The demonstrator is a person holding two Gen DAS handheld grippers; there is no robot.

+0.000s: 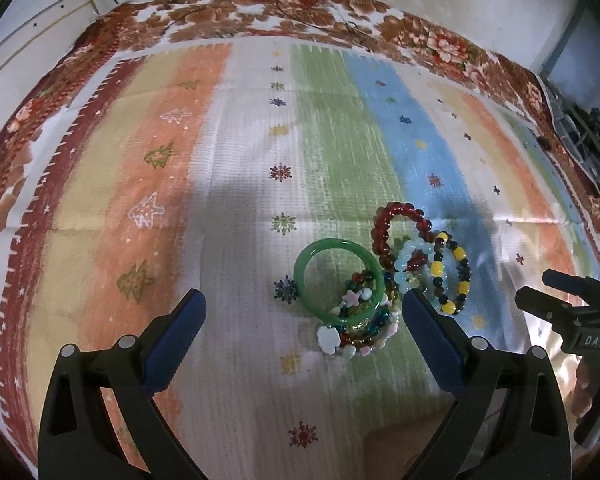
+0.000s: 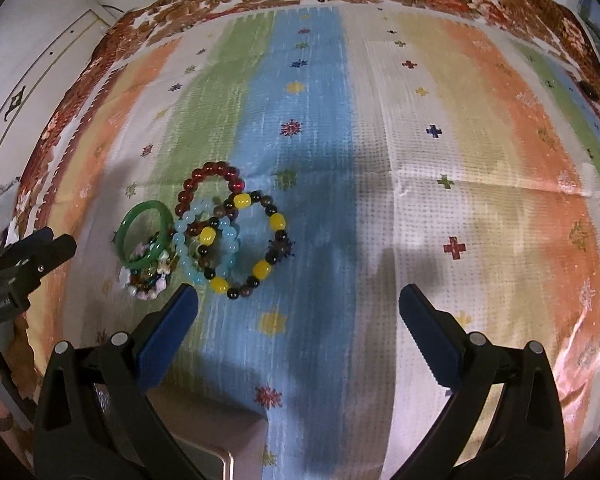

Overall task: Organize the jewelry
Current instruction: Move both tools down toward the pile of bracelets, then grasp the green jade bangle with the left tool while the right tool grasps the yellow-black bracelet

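Observation:
A pile of bracelets lies on the striped cloth. A green bangle [image 1: 305, 268] [image 2: 129, 222] leans on a multicoloured charm bracelet [image 1: 354, 336] [image 2: 148, 280]. Beside them lie a dark red bead bracelet [image 1: 384, 224] [image 2: 204, 174], a pale blue bead bracelet [image 1: 404, 258] [image 2: 188, 264] and a yellow-and-black bead bracelet [image 1: 456, 280] [image 2: 260, 268]. My left gripper [image 1: 304, 300] is open and empty, just short of the pile, right fingertip by the charm bracelet. My right gripper [image 2: 298, 292] is open and empty, to the right of the pile.
The striped cloth [image 1: 228, 160] [image 2: 460, 160] covers a table over a floral cloth [image 1: 260, 4]. A box corner [image 2: 216, 432] sits under the right gripper at the near edge. The right gripper shows in the left view [image 1: 568, 300], the left one in the right view [image 2: 32, 256].

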